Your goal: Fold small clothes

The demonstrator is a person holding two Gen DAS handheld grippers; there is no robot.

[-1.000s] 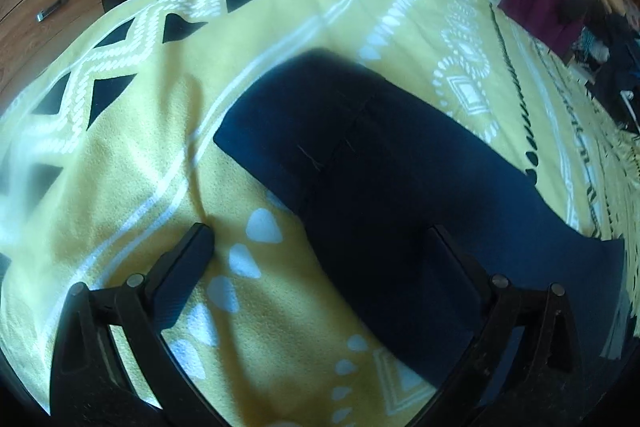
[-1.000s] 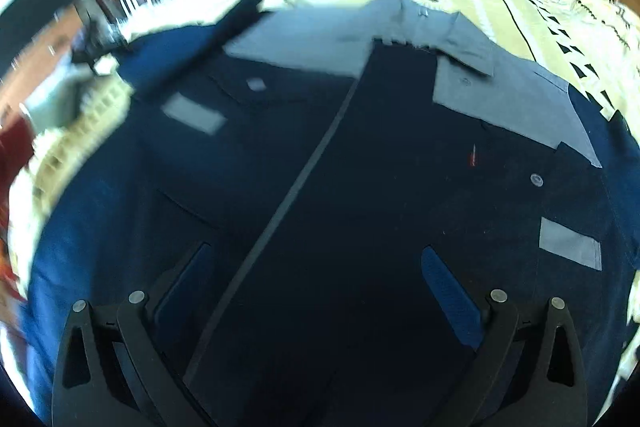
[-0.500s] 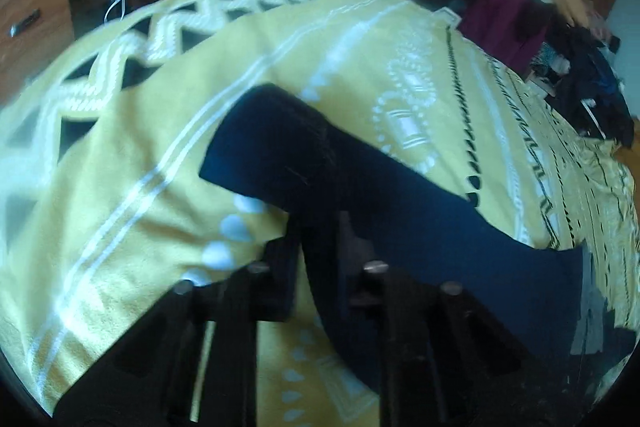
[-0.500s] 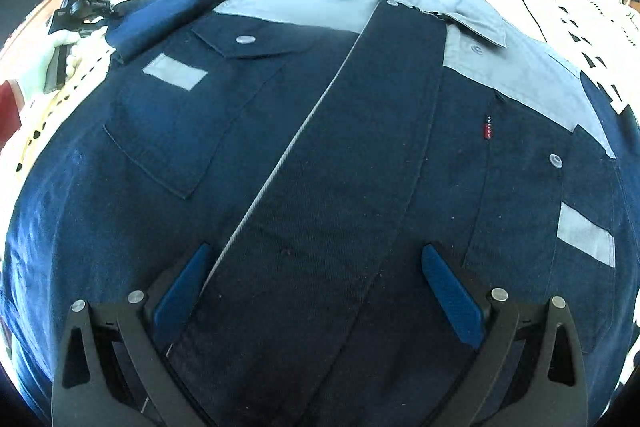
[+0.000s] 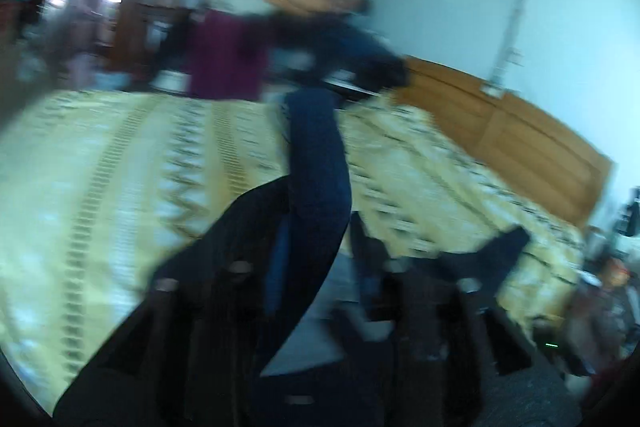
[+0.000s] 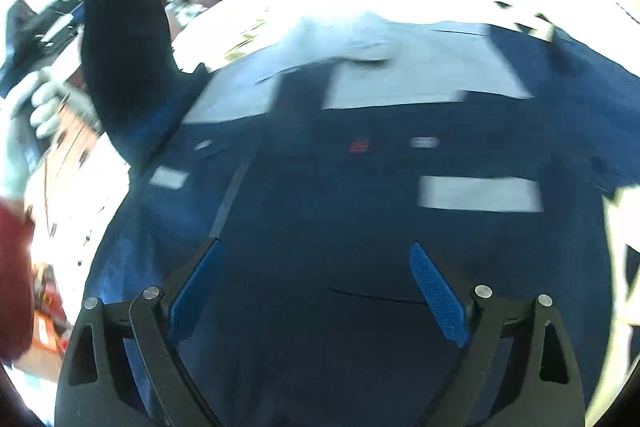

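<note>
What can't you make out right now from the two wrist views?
- Left wrist view: heavy motion blur. The left gripper fingertips are covered by the navy sleeve it lifts, so the exact pinch point is hidden.
- Left wrist view: the pile beyond the yellow blanket is too smeared to identify.
- Right wrist view: the shirt hem is cut off by the lower edge behind the open right gripper.
- Right wrist view: the shirt's red tag is too blurred to read.

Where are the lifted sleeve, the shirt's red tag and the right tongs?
lifted sleeve (image 5: 318, 167), left wrist view, mid-length of the raised cloth
red tag (image 6: 359, 145), right wrist view, its centre
right tongs (image 6: 316, 291), right wrist view, between fingertips
</note>
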